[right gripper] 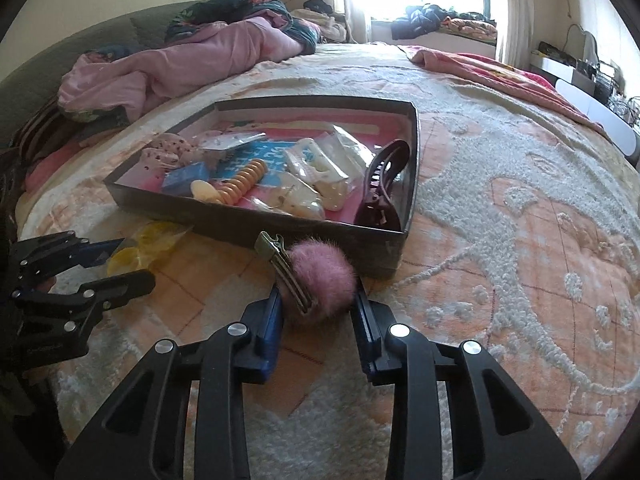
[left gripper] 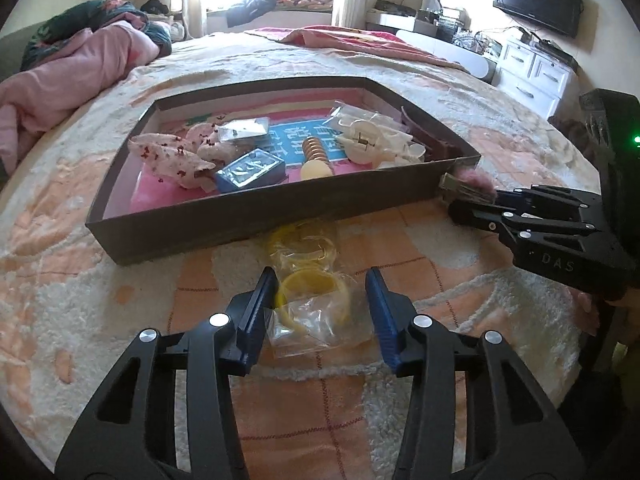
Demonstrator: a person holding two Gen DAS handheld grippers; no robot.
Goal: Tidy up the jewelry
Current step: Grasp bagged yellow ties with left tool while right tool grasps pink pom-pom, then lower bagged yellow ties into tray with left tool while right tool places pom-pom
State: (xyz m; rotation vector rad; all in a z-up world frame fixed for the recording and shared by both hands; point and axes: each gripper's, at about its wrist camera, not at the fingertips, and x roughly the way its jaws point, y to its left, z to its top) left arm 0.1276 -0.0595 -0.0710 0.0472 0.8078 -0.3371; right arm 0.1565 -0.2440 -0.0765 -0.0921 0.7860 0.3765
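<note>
Clear plastic is what the left claw (left gripper: 322, 312) has between its blue pads in the left wrist view: a small bag of yellow rings (left gripper: 316, 300) that lies on the bed blanket (left gripper: 120, 320), just in front of the grey box (left gripper: 240, 216). The left pad touches the bag, while on the right side a small gap seems to remain, so the claw is partly closed around it and not yet clamped. The bag looks light, thin and slippery, and the hoops inside look stiff, so it is probably better to pinch across a ring than on the loose film. This view shows the right claw (left gripper: 452, 204) only from the side. In the right wrist view the right claw (right gripper: 318, 312) is closed on the pink pompom hair clip (right gripper: 320, 284), both pads pressing into the fur, close to the near wall of the box. The fur is soft and gives way, the metal clip (right gripper: 280, 260) is hard, so a hold deeper on the ball seems safer. Only this view shows the dark red claw clip (right gripper: 380, 184) clearly, inside the box.
</note>
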